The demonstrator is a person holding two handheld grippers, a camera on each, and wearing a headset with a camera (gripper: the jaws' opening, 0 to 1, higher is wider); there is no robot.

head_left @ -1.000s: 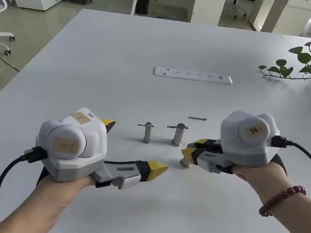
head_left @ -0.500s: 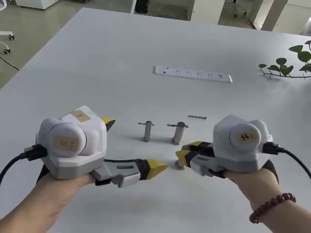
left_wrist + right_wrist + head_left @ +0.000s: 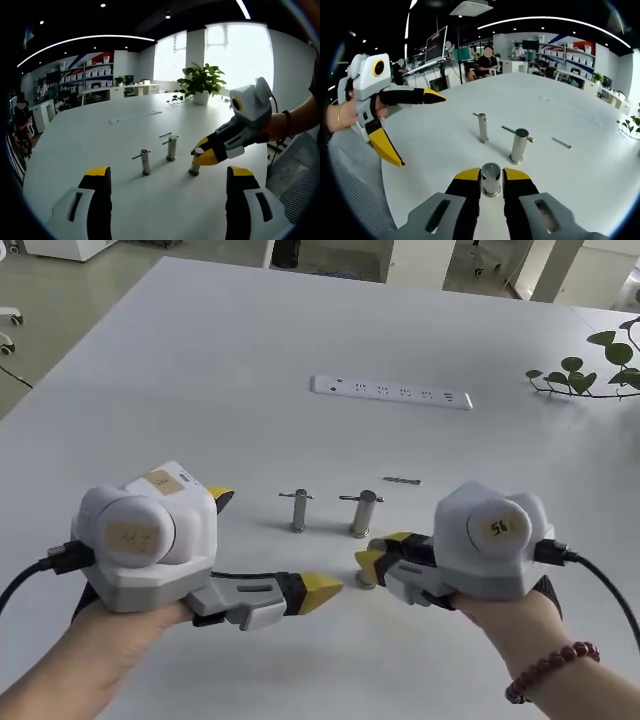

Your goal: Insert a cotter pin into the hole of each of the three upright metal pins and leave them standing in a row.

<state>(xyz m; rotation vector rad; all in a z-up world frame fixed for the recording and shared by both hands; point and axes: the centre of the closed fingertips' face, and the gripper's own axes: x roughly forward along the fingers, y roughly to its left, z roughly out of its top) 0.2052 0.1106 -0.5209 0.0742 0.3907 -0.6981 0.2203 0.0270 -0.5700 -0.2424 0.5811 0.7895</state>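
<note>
Right gripper (image 3: 380, 554): its jaws are clamping both sides of the bare third pin (image 3: 491, 179), high on its shank, at the near end of the row.
Left gripper (image 3: 170, 172): it is hovering with its jaws spread wide, carrying nothing.
Fitted pins: the far pin (image 3: 298, 510) and the middle pin (image 3: 362, 513) are standing upright, each with a cotter pin crossing near its top.
Loose cotter pin (image 3: 401, 480): it is lying flat on the table (image 3: 200, 370), just beyond the middle pin.
Handling: the third pin is looking rigid, smooth and fairly heavy on a narrow foot, so a sideways push is likely tipping it. The loose cotter pin is looking thin, light and easily bent.
Hold: pinching the loose cotter pin mid-length is probably working best, leaving its tip free. A lower grip on the third pin may be needed to keep its hole uncovered.
</note>
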